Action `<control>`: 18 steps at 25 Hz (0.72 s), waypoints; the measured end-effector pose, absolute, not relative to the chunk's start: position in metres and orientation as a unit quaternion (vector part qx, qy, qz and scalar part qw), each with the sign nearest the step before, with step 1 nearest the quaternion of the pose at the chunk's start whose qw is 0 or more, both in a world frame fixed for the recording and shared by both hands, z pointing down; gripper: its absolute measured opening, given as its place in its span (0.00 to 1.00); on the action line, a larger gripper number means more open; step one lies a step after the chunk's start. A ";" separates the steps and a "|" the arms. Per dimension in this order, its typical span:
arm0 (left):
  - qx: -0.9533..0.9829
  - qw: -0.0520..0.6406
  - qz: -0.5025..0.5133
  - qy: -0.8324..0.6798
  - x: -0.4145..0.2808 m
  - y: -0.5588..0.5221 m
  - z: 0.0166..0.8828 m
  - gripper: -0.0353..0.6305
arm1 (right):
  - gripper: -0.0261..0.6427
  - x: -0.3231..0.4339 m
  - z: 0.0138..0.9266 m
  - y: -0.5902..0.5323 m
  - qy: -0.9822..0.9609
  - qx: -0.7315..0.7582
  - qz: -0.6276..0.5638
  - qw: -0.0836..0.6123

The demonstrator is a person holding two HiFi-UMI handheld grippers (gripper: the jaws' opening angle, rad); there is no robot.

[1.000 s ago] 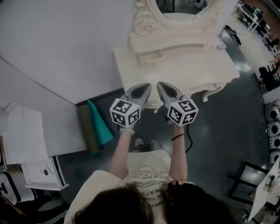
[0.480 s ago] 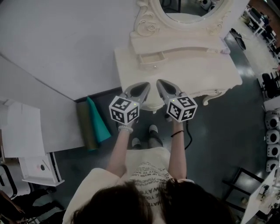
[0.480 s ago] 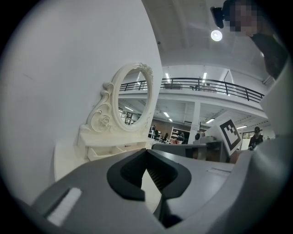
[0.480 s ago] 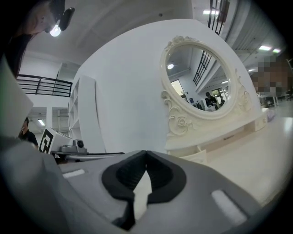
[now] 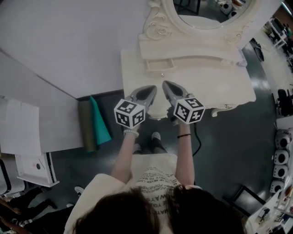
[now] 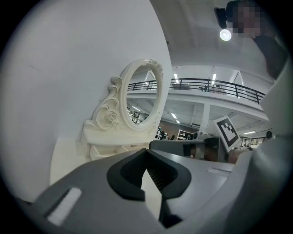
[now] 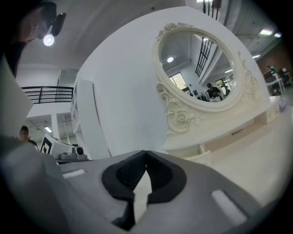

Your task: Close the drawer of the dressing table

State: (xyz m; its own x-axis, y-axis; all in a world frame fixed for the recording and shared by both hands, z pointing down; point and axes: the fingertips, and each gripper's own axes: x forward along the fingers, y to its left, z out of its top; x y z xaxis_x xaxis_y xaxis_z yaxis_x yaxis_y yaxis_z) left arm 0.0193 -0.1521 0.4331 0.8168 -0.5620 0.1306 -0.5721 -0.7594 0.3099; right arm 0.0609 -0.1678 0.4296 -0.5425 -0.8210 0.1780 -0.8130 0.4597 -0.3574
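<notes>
On the floor at the far left lies a teal roll (image 5: 100,122). The left gripper (image 5: 152,88) is held at the front edge of the dressing table (image 5: 219,77), its 2 jaws pressed together on nothing. Just beyond its tips, the small drawer (image 5: 159,64) below the mirror (image 5: 206,11) stands pulled out a little. The right gripper (image 5: 165,84), close beside the left, is likewise closed and empty.
</notes>
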 end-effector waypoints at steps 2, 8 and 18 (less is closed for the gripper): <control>0.933 0.175 0.014 -0.314 0.020 -0.160 0.437 0.04 | 0.04 0.065 0.434 -0.177 0.856 -0.472 -0.210 0.006; 0.919 0.186 0.011 -0.346 0.021 -0.184 0.450 0.04 | 0.04 0.071 0.451 -0.201 0.862 -0.456 -0.223 -0.015; 0.902 0.213 0.014 -0.376 0.030 -0.196 0.472 0.04 | 0.04 0.082 0.483 -0.220 0.860 -0.439 -0.255 -0.058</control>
State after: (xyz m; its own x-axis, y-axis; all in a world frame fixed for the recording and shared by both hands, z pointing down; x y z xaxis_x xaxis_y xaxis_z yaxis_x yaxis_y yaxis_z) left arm 0.0302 -0.1961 0.4720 0.7165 -0.6723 0.1860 -0.6845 -0.6260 0.3735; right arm 0.0824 -0.2195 0.4833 -0.6076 -0.7257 0.3228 -0.7844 0.4845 -0.3872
